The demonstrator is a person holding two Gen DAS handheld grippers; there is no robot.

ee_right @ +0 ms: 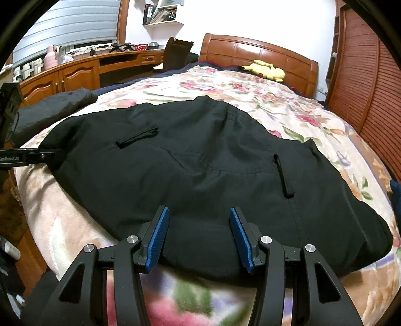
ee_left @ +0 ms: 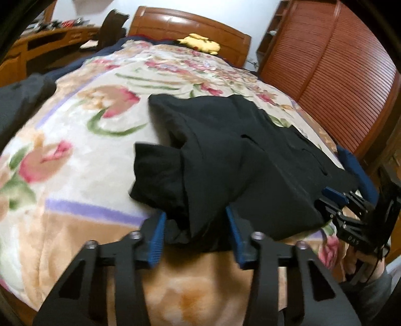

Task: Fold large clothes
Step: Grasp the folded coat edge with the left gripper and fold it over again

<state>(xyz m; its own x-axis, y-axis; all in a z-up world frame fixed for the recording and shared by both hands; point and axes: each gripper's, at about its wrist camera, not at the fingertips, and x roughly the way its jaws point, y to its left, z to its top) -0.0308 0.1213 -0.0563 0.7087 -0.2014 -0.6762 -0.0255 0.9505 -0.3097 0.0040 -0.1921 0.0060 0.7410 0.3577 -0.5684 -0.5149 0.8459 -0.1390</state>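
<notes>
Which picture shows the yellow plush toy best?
The right wrist view: the yellow plush toy lies sharp and whole by the headboard. In the left wrist view the toy is smaller and blurry.

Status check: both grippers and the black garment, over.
Left gripper and right gripper open, each astride the black garment's near edge. Garment on floral blanket. Nothing obstructing.

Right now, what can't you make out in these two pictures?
- Black jacket: near hem hidden behind the right tongs, right view.
- Left tongs: motion blur hides whether the pads press the cloth, left view.
- Shelf books: too small, right view.
</notes>
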